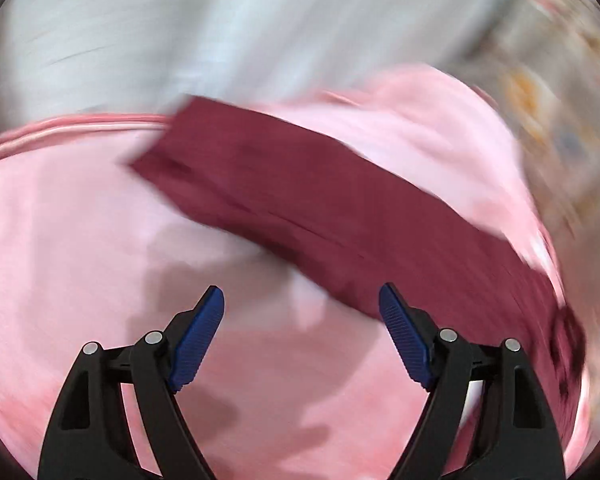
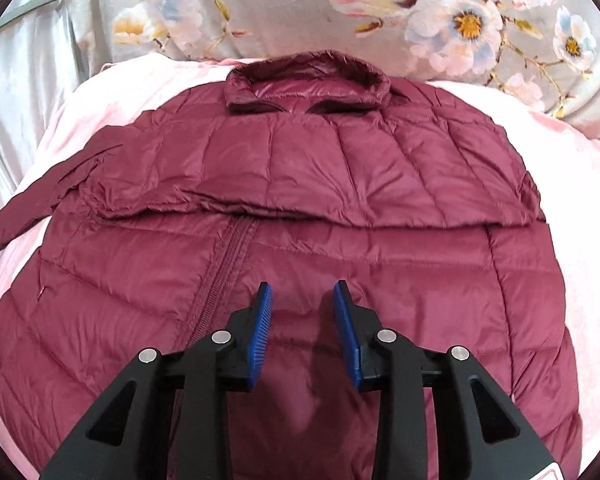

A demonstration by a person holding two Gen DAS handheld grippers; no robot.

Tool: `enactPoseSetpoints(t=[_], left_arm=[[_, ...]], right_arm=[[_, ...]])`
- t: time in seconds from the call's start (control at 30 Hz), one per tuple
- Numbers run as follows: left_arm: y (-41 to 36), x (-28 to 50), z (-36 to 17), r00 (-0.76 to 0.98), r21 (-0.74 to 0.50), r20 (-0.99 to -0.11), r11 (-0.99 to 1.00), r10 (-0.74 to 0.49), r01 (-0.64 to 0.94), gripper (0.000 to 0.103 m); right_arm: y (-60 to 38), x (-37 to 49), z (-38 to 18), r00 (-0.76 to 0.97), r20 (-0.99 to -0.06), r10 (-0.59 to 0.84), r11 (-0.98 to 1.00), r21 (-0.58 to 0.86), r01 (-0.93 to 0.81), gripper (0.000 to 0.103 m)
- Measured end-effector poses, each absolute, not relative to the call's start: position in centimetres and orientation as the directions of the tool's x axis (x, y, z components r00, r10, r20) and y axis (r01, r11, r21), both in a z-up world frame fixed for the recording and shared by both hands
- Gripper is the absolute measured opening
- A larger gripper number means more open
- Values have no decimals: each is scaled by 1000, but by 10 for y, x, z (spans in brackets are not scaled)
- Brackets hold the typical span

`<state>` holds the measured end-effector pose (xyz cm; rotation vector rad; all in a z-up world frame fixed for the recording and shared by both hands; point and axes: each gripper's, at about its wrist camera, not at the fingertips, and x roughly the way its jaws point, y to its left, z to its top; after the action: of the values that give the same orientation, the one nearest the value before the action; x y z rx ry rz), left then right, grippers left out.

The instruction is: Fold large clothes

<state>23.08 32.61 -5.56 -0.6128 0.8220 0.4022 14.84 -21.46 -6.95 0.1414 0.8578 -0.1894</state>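
Jacket point(image 2: 284, 208) lies on pink blanket point(image 1: 60, 240); left gripper point(image 1: 301, 336) and right gripper point(image 2: 302, 332) gape empty.

Jacket point(image 2: 300, 208) flat on blanket point(image 2: 580, 184)
Collar point(image 2: 306, 80) at far end; bedsheet point(image 2: 284, 12) behind blanket; one sleeve point(image 1: 284, 200) stretched out across blanket at jacket's left

Maroon quilted jacket point(image 2: 300, 184) on pink blanket point(image 2: 580, 216), grey floral-print sheet point(image 2: 284, 8) behind, blue-padded black gripper point(image 2: 302, 292).
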Motion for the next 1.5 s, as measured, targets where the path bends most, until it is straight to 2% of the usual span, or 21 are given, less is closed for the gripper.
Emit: enactPoseSetpoints(t=[0.07,0.2,0.23,0.3,0.37,0.4,0.53,0.63,0.8,0.93,1.0,1.13,1.17,1.2,1.27,1.37,1.5], left_arm=[[357,229,-62,607,-363,-785,701,125,-614,77],[377,238,-72,617,-414,-782,662,94,-625,75],[378,241,-75,614,-418,-784,656,89,-629,69],[374,249,-75,613,-404,-783,662,105,-631,56],[363,261,-71,614,-400,-785,692,80,-601,9],[361,265,-67,614,-393,-785,700,82,-596,5],[314,273,-18,697,-349,-705,795,127,-497,3],[251,279,31,783,-336,-617,873,78,-352,2],[111,285,91,833,-350,-521,937,-187,-9,2],[0,281,98,773,-336,-518,919,-365,209,2],[-59,275,86,731,-290,-550,913,-404,286,2],[-143,277,36,588,-292,-659,880,-469,374,4],[-161,277,18,552,-299,-684,873,-477,385,9],[-168,270,8,534,-297,-700,874,-473,385,15],[-176,266,-11,497,-325,-722,870,-482,371,56],[-151,258,-7,513,-395,-671,844,-535,364,73],[-95,260,15,555,-499,-584,801,-593,330,84]], right_arm=[[-218,149,-73,632,-768,-105,971,57,231,34],[-219,150,-77,626,-772,-113,969,54,243,36],[-218,150,-77,624,-772,-119,969,48,244,37],[-217,151,-77,622,-772,-130,969,35,246,38],[-216,152,-78,620,-773,-136,969,28,247,40],[-216,152,-78,620,-773,-138,968,26,248,40],[-217,152,-79,620,-772,-139,967,29,253,42],[-218,152,-79,621,-772,-137,967,32,254,43],[-222,149,-78,630,-767,-120,964,62,259,44],[-230,142,-74,649,-756,-87,955,123,270,47],[-236,137,-73,654,-753,-69,948,154,278,48],[-253,125,-69,657,-751,-68,935,181,304,50],[-260,121,-68,655,-752,-75,932,181,314,53],[-265,118,-67,654,-752,-80,929,182,322,54],[-276,114,-64,653,-753,-84,923,189,336,57],[-291,113,-57,660,-746,-87,913,205,352,62],[-314,127,-41,687,-723,-69,901,251,354,64]])
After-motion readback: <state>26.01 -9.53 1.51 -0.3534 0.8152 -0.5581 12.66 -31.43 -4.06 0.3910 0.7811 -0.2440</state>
